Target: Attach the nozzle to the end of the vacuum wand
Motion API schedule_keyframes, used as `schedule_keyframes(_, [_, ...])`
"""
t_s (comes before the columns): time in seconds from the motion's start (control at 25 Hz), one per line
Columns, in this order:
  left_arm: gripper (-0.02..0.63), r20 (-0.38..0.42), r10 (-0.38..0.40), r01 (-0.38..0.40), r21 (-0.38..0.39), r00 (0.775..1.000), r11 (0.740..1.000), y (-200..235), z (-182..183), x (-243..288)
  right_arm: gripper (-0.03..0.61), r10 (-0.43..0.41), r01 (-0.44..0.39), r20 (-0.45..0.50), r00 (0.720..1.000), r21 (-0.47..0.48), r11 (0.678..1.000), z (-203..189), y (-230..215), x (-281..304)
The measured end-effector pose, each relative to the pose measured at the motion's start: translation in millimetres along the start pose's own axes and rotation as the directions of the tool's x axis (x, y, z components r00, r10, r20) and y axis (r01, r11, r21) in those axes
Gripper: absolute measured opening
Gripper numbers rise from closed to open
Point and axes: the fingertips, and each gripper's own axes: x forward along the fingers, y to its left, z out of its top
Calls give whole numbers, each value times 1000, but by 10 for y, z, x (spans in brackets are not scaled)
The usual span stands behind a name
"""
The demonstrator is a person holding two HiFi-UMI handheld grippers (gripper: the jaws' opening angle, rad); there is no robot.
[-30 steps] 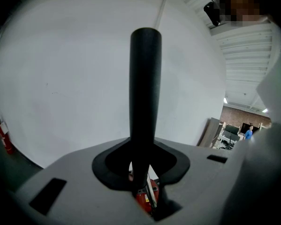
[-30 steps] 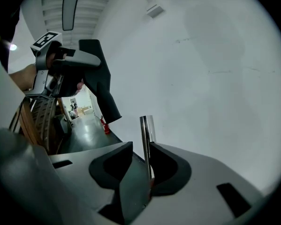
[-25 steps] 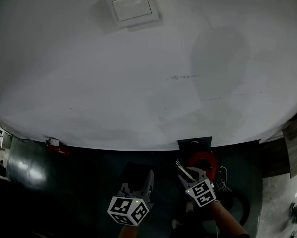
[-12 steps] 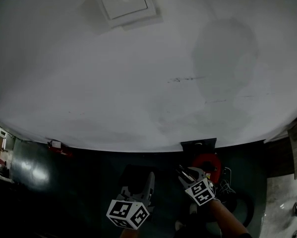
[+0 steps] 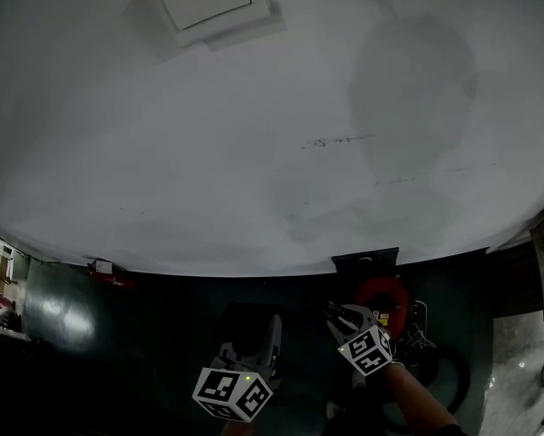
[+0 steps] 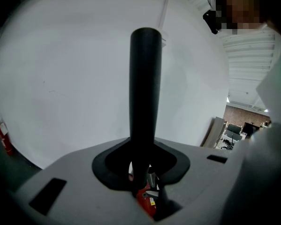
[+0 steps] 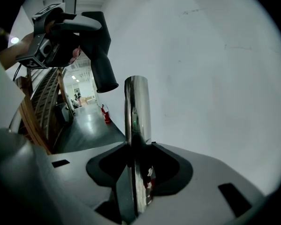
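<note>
As left gripper (image 6: pixel 141 168) clamps it, nozzle (image 6: pixel 145 88) (black tube) juts beyond jaws

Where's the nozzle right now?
The black nozzle is gripped in the left gripper; the right gripper view shows it upper left, beside the chrome wand, not touching.

wall (image 5: pixel 253 153): behind all the rest
plate (image 5: pixel 208 3): on the wall, top left
box (image 5: pixel 364 260): at the wall's foot, right
vacuum (image 5: pixel 380 300): just before the wall, under the box
extinguisher (image 5: pixel 103 269): at the wall's foot, far left
nozzle (image 6: pixel 145 93): before the wall, between the jaws of the left gripper (image 5: pixel 255 334)
wand (image 7: pixel 138 125): before the wall, right of the nozzle and apart from it, between the closing jaws of the right gripper (image 5: pixel 342 319)
</note>
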Motion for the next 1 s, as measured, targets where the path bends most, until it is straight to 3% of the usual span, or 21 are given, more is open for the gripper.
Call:
schedule_keyframes(0.44, [84, 13, -58, 58, -19, 998, 998, -155, 242, -24, 156, -4, 4, -8, 1000, -34, 999, -22, 87, -104])
schedule_keyframes(0.6, [84, -12, -116, 115, -56, 993, 992, -265, 302, -3, 156, -7, 7, -7, 1000, -41, 999, -26, 157, -187])
schedule_keyframes(1.0, [83, -112, -194, 188, -61, 975, 980, -540, 163, 97, 156, -16, 17, 6, 1000, -49, 999, -51, 244, -401])
